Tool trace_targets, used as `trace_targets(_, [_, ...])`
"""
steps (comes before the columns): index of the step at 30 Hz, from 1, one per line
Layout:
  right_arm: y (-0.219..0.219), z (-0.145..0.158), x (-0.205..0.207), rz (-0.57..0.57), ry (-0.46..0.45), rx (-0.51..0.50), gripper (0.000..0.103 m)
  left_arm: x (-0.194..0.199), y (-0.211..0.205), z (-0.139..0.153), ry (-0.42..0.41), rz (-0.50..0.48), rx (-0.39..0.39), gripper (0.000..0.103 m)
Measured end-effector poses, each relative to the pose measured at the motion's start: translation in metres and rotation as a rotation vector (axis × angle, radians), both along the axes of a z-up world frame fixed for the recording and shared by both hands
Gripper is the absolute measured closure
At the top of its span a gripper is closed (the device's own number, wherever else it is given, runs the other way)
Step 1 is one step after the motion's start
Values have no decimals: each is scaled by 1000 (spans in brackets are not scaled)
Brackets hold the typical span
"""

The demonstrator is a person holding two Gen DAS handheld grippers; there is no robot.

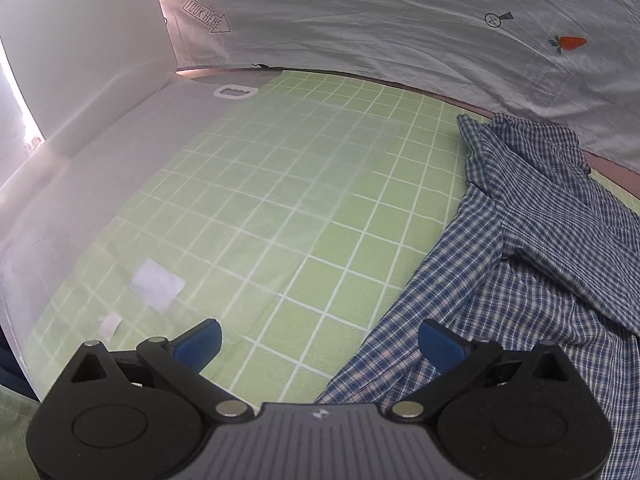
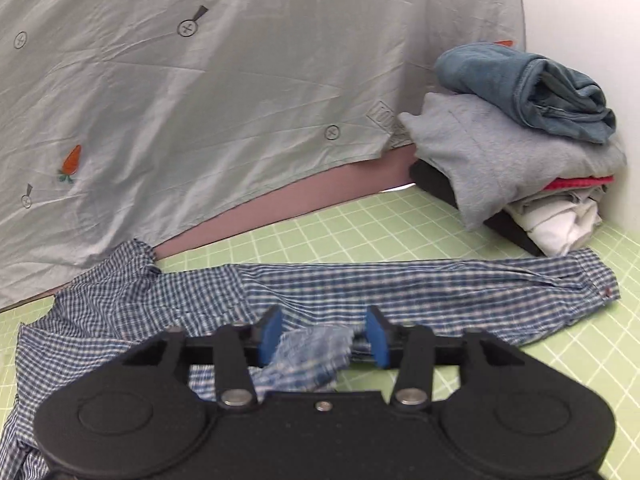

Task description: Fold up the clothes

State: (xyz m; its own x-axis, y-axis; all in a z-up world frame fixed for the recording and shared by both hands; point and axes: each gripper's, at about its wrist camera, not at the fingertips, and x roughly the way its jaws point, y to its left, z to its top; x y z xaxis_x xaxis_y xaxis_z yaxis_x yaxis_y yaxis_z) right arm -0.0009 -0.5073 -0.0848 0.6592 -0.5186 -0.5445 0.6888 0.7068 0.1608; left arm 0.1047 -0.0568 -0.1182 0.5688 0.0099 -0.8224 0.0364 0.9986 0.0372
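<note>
Right wrist view: right gripper (image 2: pixel 323 334) pinches a bunched fold of the shirt (image 2: pixel 360 288), which sprawls across the green surface (image 2: pixel 580 360) at lower frame. Left wrist view: left gripper (image 1: pixel 320 346) hangs spread apart, holding nothing, shirt (image 1: pixel 520 260) at right.

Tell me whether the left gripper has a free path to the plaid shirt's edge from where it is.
Probably yes. The left gripper is open above the green grid mat, and the plaid shirt already lies under its right finger. Nothing stands between them; the translucent sheet lies off to the other side.
</note>
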Motion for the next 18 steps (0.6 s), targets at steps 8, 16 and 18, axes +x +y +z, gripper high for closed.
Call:
trace_targets(8, [68,-7,-8,53,10,1,0,-6,36,-9,18,-12,-23,0])
trace_targets(16, [172,-16,-3,107,38,45,0,-7,76,-15,37,-102,-25,0])
trace_targets(18, [195,-21,-2,101,54,66,0,-9,82,-17,42,-127,-24,0])
